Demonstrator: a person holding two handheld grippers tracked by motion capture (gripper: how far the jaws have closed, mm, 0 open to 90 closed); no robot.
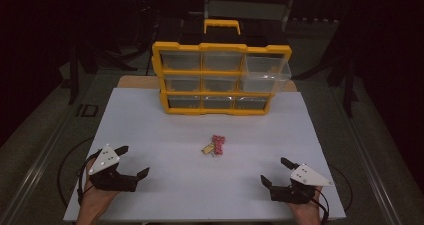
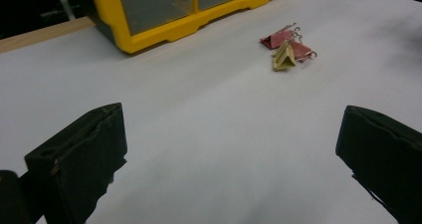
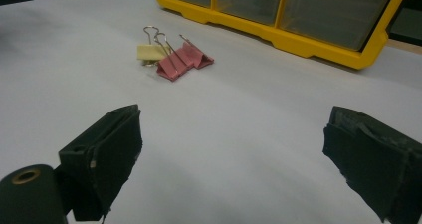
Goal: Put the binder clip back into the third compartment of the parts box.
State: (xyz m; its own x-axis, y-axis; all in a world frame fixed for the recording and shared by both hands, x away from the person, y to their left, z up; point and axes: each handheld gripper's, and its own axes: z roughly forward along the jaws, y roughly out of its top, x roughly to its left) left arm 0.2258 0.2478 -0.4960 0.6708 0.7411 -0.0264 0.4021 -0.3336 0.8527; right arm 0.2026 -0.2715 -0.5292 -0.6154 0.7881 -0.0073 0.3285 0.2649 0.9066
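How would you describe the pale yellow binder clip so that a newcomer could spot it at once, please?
Start at the yellow drawer organiser standing at the far side of the white table. In front of it, mid-table, lies a small cluster of binder clips. The pale yellow binder clip is the only one not pink; the pink clips lie against it.

Dim room, dark surroundings, white table (image 1: 150, 130) evenly lit from above (soft shadows), near jaws blurred

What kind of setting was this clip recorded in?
Probably a lab-style recording bench: a white board on a table in a dark room, with a yellow drawer organizer and a few binder clips.
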